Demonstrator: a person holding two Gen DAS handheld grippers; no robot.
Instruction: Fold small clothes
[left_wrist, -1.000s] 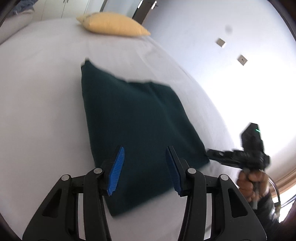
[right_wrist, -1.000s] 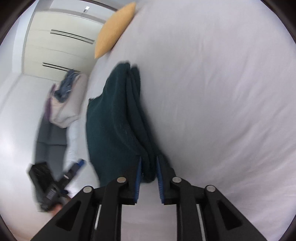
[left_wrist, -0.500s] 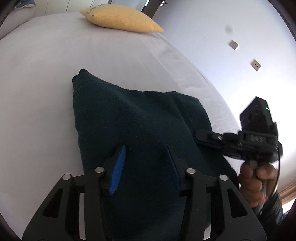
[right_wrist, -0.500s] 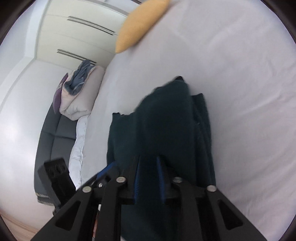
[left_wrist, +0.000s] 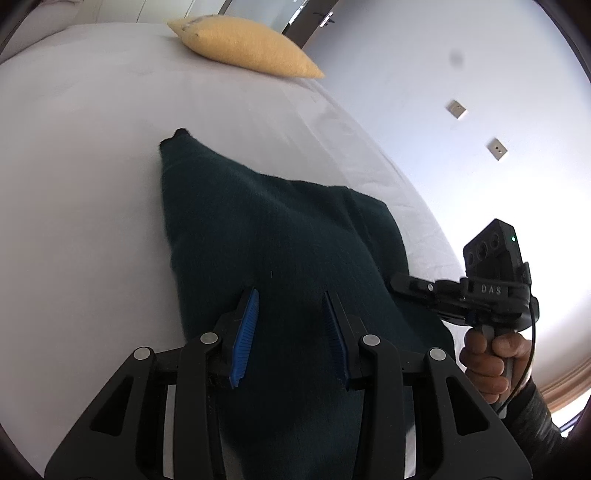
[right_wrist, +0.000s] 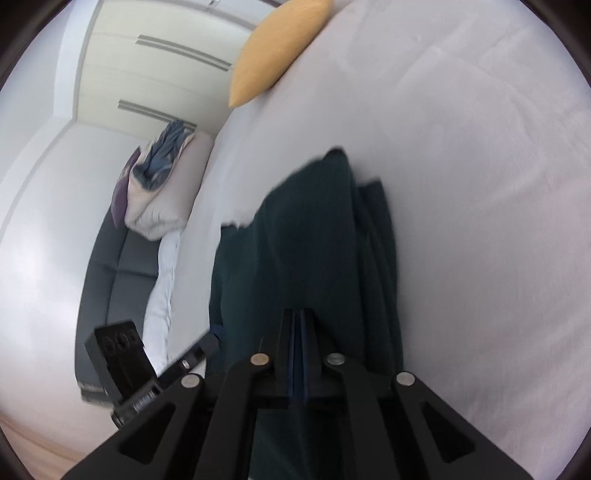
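A dark green knitted garment lies partly folded on the white bed. My left gripper is open, its blue pads just above the garment's near part. My right gripper is shut on the garment's right edge and lifts that layer over the rest; it also shows in the left wrist view, held by a hand at the garment's right side. The left gripper shows in the right wrist view at lower left.
A yellow pillow lies at the far end of the bed. A grey sofa with bedding piled on it stands beside the bed. A white wall runs along the bed's right side.
My right gripper has lifted the garment's edge off the bed and carried it leftward over the garment. My left gripper has moved forward over the garment, still open.
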